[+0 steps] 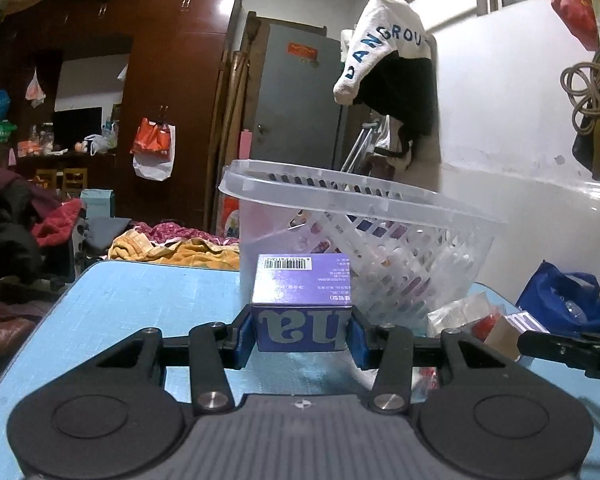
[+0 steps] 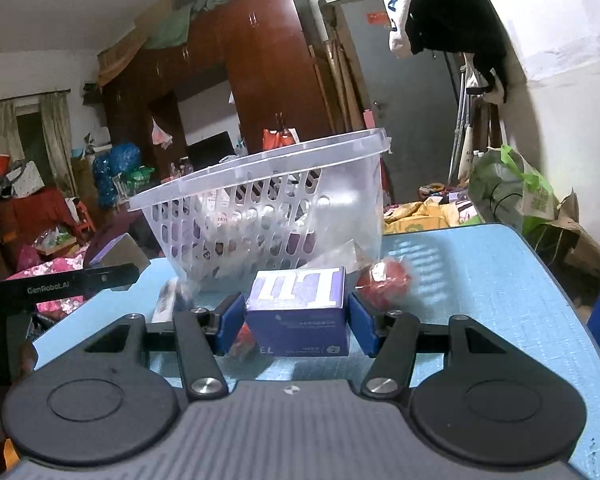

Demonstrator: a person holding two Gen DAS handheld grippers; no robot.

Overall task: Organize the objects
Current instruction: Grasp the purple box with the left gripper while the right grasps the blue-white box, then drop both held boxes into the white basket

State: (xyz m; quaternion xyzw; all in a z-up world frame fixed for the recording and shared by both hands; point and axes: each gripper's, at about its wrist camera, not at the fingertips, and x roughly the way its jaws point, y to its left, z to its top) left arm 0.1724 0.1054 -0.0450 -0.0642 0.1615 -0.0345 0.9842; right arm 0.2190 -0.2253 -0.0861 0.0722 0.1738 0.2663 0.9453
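Left hand-held gripper (image 1: 302,330): we see its blue pads (image 1: 245,334) pressed against both sides of a purple box (image 1: 302,300), which it holds just in front of the basket.
Purple box in the left grip: barcode on its top face, large pale letters on the near face; we cannot tell whether it rests on the bench or is lifted clear.
Right hand-held gripper (image 2: 296,322): half-spread around a second purple box (image 2: 298,312); a narrow gap shows between each pad (image 2: 360,326) and the box sides, so we cannot say it is clamped.
Second box: sits on the bench, white block letters on top, small print on the near face.
Basket (image 1: 380,200): clear plastic with slotted walls, standing on the bench behind both boxes, with small items inside that we cannot make out.
Bench (image 1: 140,300): light blue top.
Red packet (image 2: 384,280): lies on the bench just right of the second box, near the basket's base.
Clear wrapper (image 1: 460,312): crumpled on the bench beside the basket.
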